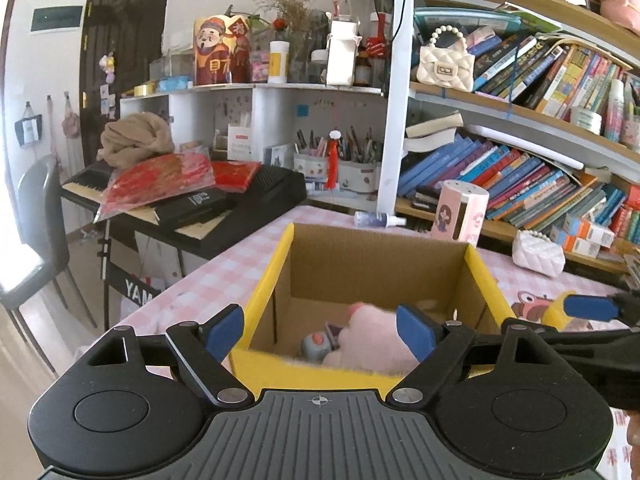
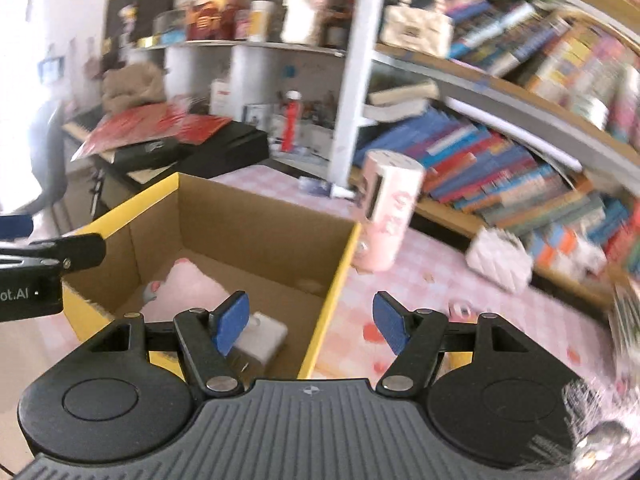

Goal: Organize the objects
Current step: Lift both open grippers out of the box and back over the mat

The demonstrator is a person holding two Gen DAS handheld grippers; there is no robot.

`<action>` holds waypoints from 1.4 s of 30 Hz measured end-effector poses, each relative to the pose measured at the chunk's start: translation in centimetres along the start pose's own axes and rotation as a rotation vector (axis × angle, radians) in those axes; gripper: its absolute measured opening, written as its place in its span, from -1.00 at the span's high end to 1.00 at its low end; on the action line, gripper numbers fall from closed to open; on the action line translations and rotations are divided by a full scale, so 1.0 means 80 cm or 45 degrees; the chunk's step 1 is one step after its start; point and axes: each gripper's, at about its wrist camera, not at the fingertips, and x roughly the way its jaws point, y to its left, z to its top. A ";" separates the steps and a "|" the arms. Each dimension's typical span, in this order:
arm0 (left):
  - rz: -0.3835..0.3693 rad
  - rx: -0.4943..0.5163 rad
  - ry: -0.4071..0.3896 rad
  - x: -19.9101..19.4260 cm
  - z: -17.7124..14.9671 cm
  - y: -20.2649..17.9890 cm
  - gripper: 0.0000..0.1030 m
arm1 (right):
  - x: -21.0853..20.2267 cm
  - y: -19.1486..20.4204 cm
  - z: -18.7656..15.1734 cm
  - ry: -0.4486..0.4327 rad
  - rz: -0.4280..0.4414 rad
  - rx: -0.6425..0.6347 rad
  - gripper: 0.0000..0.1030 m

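Over cardboard box (image 1: 376, 268), left gripper (image 1: 320, 330) and right gripper (image 2: 312, 322) spread empty, "YAM" on keyboard stand (image 1: 134, 290).

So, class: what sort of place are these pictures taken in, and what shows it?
Probably a home study or bedroom: crowded bookshelves, a keyboard piano piled with clutter, and a table with a pink checked cloth.
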 end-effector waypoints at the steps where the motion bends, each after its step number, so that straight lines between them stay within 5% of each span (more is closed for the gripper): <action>1: -0.004 0.004 0.008 -0.003 -0.004 0.001 -0.67 | -0.007 0.003 -0.007 0.003 -0.012 0.008 -0.30; 24: -0.074 0.142 0.236 -0.093 -0.095 0.020 -0.69 | -0.109 0.056 -0.133 0.229 -0.181 0.188 -0.49; 42: -0.315 0.312 0.315 -0.109 -0.130 -0.047 -0.72 | -0.167 0.013 -0.198 0.311 -0.388 0.362 -0.55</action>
